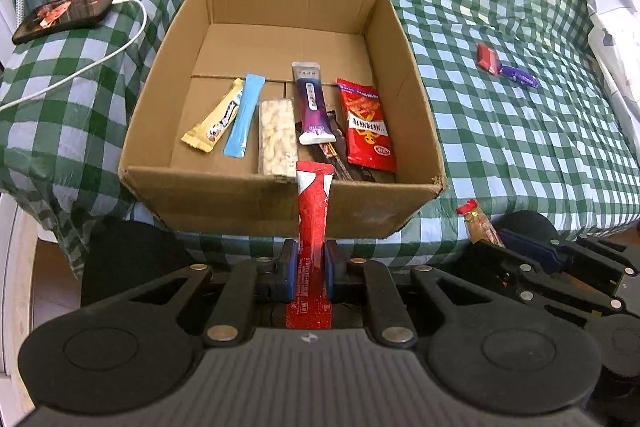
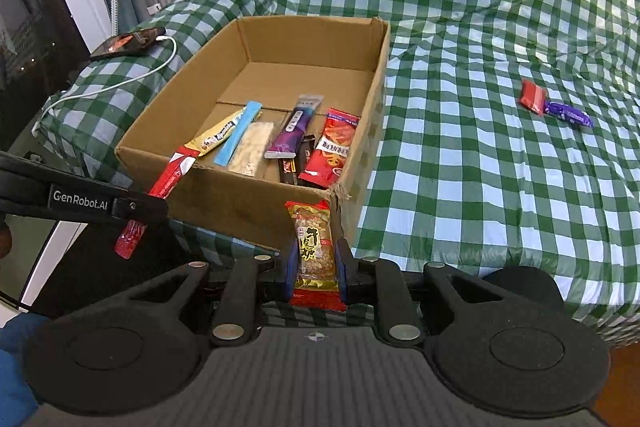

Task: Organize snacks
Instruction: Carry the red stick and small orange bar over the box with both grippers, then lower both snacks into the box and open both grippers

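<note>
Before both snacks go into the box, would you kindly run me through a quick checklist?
1. Left gripper shut on the red stick pack: ok.
2. Right gripper shut on the peanut candy: ok.
3. Cardboard box open on top: ok.
4. Free floor space in the box's far half: ok.
5. Snacks already over the box opening: not ok, both sit before its near wall.
6. Nothing left on the bed: not ok, red packet and purple packet remain.

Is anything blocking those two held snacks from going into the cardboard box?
Only the box's near wall: both snacks are below its rim and must clear it. The left gripper holds a red stick, the right gripper a peanut candy. The top is open.
</note>
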`<state>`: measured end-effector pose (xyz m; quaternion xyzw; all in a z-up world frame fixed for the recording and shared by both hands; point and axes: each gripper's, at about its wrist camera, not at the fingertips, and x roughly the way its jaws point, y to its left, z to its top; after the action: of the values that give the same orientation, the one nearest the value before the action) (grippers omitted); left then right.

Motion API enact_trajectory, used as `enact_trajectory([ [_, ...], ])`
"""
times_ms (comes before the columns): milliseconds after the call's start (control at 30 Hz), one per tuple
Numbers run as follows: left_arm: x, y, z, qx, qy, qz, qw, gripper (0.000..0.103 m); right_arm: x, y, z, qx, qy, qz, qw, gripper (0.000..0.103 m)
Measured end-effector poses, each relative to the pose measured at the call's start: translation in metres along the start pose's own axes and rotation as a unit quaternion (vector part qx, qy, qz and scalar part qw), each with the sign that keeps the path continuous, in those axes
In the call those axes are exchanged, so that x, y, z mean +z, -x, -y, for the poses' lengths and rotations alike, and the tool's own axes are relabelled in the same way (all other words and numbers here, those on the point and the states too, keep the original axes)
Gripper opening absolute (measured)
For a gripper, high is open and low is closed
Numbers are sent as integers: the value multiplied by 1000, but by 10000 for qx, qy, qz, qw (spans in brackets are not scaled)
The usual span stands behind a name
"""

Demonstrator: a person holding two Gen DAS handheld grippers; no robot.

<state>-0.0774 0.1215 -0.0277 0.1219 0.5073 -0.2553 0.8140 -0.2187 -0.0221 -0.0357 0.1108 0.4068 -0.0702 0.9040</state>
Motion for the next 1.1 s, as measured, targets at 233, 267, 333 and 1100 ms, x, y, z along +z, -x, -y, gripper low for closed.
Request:
enact_trajectory([
  [233,22,-10,-9,-29,187,28,9998,15,17,-14,1,-58,62,-31,10000,20],
  [267,27,-11,-12,-23,210,42,9998,15,22,-15,2,-56,36,-10,10000,20],
  [333,36,-12,-15,-10,249,70,9997,15,32,-16,1,-54,-7,58,10000,20],
  [1100,117,-64,-53,277,367,16,9989,15,116,-92,-2,282,196,146,9993,20],
])
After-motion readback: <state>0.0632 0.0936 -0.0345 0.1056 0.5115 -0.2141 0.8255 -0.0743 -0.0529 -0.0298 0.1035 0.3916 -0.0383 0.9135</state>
